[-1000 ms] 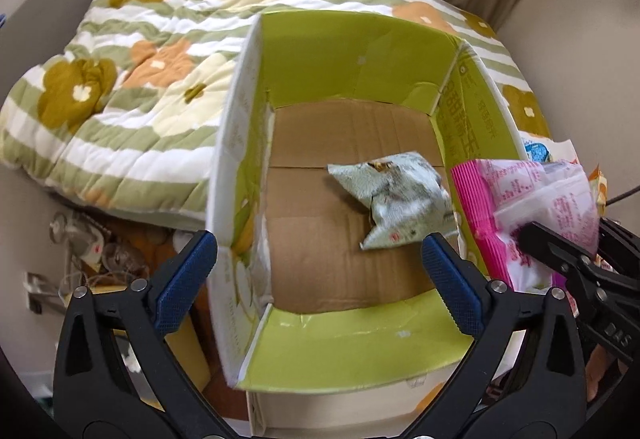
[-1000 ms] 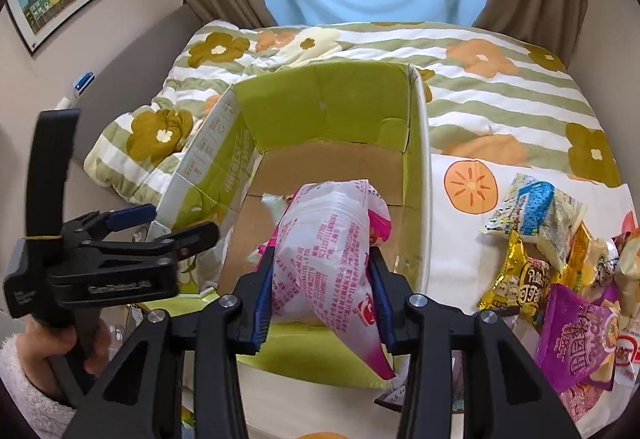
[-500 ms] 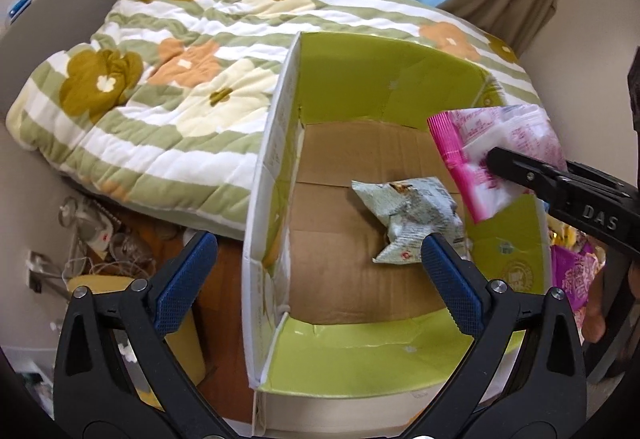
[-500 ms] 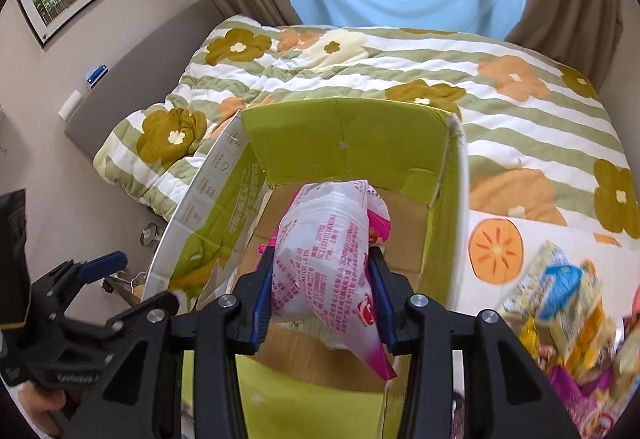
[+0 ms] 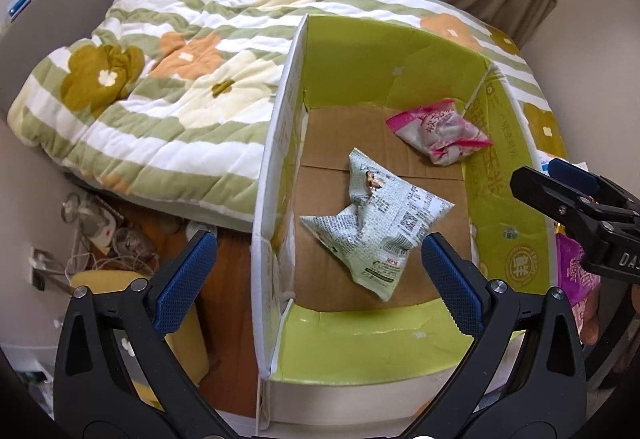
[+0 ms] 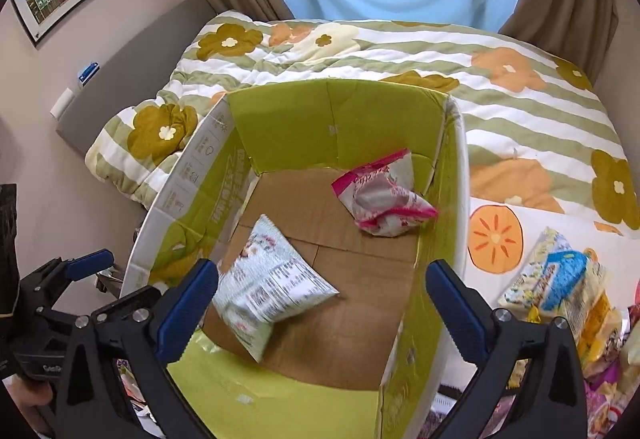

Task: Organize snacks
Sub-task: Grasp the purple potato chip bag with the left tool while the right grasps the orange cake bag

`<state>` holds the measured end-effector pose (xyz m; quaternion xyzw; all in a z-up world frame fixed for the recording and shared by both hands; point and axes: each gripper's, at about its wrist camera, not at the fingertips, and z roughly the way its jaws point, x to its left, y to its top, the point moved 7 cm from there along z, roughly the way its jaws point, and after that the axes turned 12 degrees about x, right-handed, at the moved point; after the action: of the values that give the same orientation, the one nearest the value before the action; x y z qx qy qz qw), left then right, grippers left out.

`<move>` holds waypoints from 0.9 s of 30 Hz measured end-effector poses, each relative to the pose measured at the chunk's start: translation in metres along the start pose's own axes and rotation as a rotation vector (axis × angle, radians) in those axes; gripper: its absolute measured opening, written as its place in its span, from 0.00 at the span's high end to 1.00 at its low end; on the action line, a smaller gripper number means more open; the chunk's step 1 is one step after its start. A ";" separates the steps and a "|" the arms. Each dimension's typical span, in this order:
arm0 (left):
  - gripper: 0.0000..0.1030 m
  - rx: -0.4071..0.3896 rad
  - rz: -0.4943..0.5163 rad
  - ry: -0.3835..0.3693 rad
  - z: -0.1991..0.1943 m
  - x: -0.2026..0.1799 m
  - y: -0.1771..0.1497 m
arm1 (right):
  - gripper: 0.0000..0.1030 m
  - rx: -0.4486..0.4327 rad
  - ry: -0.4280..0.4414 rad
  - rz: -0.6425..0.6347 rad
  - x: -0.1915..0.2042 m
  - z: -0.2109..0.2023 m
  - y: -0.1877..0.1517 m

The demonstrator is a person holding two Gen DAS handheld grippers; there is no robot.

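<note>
Your snack pile [image 6: 568, 303] is cut off at the right edge. The pale bag [image 6: 268, 291] looks blurred, and the print on it is too small to read.

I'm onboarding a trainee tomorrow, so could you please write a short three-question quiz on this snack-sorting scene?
1. How many snack packets lie inside the cardboard box?
2. True or false: the pink packet is clamped in the right gripper.
3. Which packet lies nearer the box's far wall: A) the pale green packet, B) the pink packet?

Key: 1. Two. 2. False; its jaws are opening with nothing between them, and the packet lies on the box floor. 3. B.
</note>
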<state>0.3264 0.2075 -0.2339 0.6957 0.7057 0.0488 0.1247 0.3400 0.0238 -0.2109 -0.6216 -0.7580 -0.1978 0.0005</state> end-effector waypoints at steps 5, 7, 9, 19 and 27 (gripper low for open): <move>0.02 -0.053 0.025 -0.012 -0.021 -0.005 -0.001 | 0.00 -0.046 -0.005 0.009 0.005 -0.022 -0.007; 0.02 -0.075 0.040 -0.014 -0.031 -0.008 -0.002 | 0.00 -0.069 -0.020 0.010 0.009 -0.033 -0.011; 0.02 -0.099 0.060 -0.022 -0.040 -0.012 -0.005 | 0.00 -0.088 -0.035 0.009 0.012 -0.043 -0.016; 0.02 -0.170 0.198 -0.121 -0.065 -0.060 -0.014 | 0.00 -0.172 -0.132 0.074 0.003 -0.099 -0.053; 0.02 -0.187 0.281 -0.178 -0.075 -0.117 -0.024 | 0.00 -0.245 -0.202 0.164 -0.038 -0.146 -0.084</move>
<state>0.2850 0.0981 -0.1543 0.7745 0.5800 0.0692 0.2428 0.2334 -0.0689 -0.1111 -0.6936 -0.6710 -0.2243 -0.1351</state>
